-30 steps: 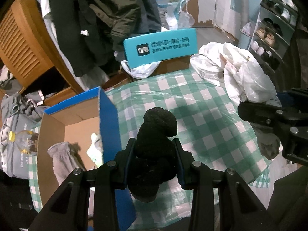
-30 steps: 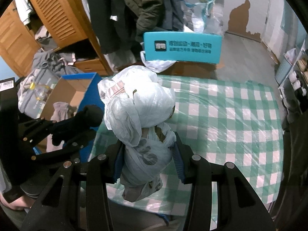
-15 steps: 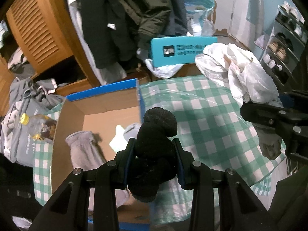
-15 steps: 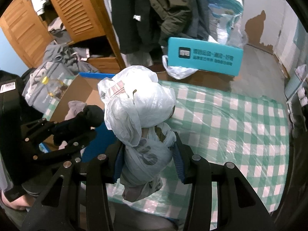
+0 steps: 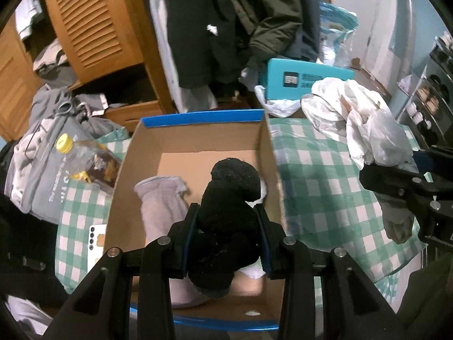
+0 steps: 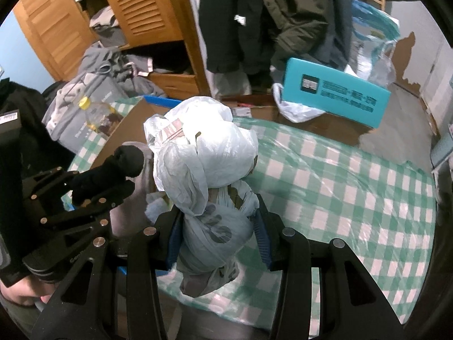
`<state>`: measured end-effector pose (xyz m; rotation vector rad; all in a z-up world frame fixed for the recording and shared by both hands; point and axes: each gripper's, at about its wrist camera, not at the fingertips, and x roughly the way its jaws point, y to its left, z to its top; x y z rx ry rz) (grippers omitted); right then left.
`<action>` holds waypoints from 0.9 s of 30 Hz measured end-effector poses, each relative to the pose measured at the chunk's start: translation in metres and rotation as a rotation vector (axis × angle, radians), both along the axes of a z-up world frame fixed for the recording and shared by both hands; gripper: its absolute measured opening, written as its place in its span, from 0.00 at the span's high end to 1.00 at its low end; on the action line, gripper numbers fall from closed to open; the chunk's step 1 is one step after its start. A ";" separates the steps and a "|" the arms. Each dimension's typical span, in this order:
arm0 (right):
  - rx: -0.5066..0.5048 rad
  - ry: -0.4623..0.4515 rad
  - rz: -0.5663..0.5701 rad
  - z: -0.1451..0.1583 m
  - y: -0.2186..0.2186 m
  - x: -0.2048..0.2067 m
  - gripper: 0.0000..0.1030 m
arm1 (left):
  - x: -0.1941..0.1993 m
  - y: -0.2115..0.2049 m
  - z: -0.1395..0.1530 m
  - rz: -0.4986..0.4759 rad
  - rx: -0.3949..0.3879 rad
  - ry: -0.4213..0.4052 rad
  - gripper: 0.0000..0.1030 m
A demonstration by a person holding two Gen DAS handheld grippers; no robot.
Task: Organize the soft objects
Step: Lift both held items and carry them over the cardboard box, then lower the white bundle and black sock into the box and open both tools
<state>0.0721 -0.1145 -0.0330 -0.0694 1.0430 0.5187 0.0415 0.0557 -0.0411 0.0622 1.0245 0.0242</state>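
My left gripper (image 5: 228, 226) is shut on a rolled black sock (image 5: 226, 215) and hangs over the open cardboard box (image 5: 198, 130) with a blue rim. Inside the box lie a grey sock (image 5: 161, 201) and something white, mostly hidden by the black sock. My right gripper (image 6: 216, 226) is shut on a knotted bundle of white plastic bags (image 6: 203, 161), held above the green-checked tablecloth (image 6: 339, 187) just right of the box. The left gripper (image 6: 93, 187) with its black sock (image 6: 113, 167) shows at the left of the right wrist view.
A teal carton (image 5: 305, 78) stands past the table's far edge beside a loose plastic bag (image 5: 277, 102). Left of the box lie a clear bottle with a yellow cap (image 5: 76, 158) and grey clothing (image 5: 48, 130). Dark coats (image 5: 240, 22) hang by a wooden wardrobe (image 5: 93, 19). A shoe rack (image 5: 433, 85) stands right.
Both grippers have moved left with their loads. The left one went from above the tablecloth to above the box; the bag bundle now hangs near the box's right wall.
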 end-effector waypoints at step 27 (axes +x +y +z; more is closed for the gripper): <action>-0.031 0.073 0.140 -0.033 0.105 0.011 0.57 | 0.001 0.077 -0.037 0.150 -0.026 0.084 0.63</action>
